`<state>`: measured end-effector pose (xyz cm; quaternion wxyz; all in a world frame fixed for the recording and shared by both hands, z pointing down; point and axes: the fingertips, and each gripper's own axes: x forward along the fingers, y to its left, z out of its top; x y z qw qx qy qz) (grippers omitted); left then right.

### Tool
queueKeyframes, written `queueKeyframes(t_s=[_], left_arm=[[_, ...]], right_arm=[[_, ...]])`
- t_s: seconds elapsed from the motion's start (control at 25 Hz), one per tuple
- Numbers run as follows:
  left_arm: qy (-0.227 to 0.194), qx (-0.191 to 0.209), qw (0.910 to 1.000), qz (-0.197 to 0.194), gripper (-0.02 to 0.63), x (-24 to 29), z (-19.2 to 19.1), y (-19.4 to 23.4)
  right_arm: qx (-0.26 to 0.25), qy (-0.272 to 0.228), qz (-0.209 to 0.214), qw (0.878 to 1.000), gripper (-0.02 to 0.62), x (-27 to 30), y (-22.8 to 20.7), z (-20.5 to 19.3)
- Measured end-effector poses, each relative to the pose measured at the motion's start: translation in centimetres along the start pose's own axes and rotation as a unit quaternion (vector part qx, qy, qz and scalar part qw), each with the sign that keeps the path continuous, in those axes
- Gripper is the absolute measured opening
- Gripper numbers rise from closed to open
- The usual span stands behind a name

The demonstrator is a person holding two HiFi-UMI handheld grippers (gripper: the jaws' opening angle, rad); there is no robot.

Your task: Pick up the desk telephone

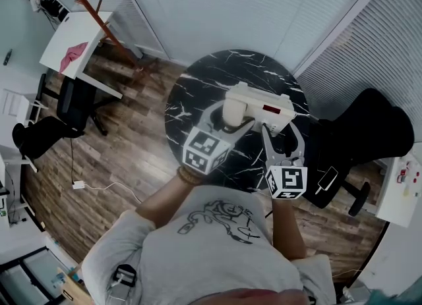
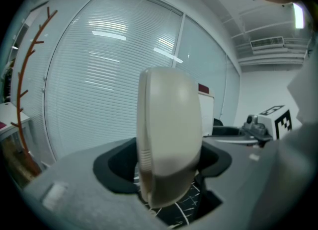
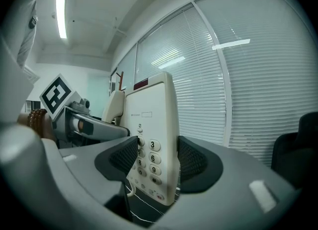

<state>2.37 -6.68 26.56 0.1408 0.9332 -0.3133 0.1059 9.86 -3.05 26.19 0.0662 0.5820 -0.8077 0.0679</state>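
A cream desk telephone (image 1: 264,107) sits over the round black marble table (image 1: 191,93). Its handset (image 1: 232,109) lies along the phone's left side. My left gripper (image 1: 232,122) is shut on the handset's near end; in the left gripper view the handset (image 2: 169,134) fills the gap between the dark pads of the left gripper (image 2: 169,163). My right gripper (image 1: 277,130) is shut on the phone's right side. In the right gripper view the keypad edge of the telephone (image 3: 154,124) stands pressed between the pads of the right gripper (image 3: 153,162). Whether the phone rests on the table I cannot tell.
A black office chair (image 1: 369,132) stands close to the table's right. Another dark chair (image 1: 66,106) and a white desk (image 1: 76,40) are at the far left, with a brown coat rack (image 1: 92,7). Blinds (image 1: 250,0) run along the far wall. The floor is wood.
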Motion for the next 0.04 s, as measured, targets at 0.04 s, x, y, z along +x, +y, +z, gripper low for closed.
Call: queueKeyframes(t_s=[0.04], left_arm=[[0.001, -0.002, 1.0, 0.0, 0.325, -0.02, -0.02, -0.04]], right_arm=[[-0.001, 0.0, 0.0, 1.0, 0.249, -0.02, -0.01, 0.01]])
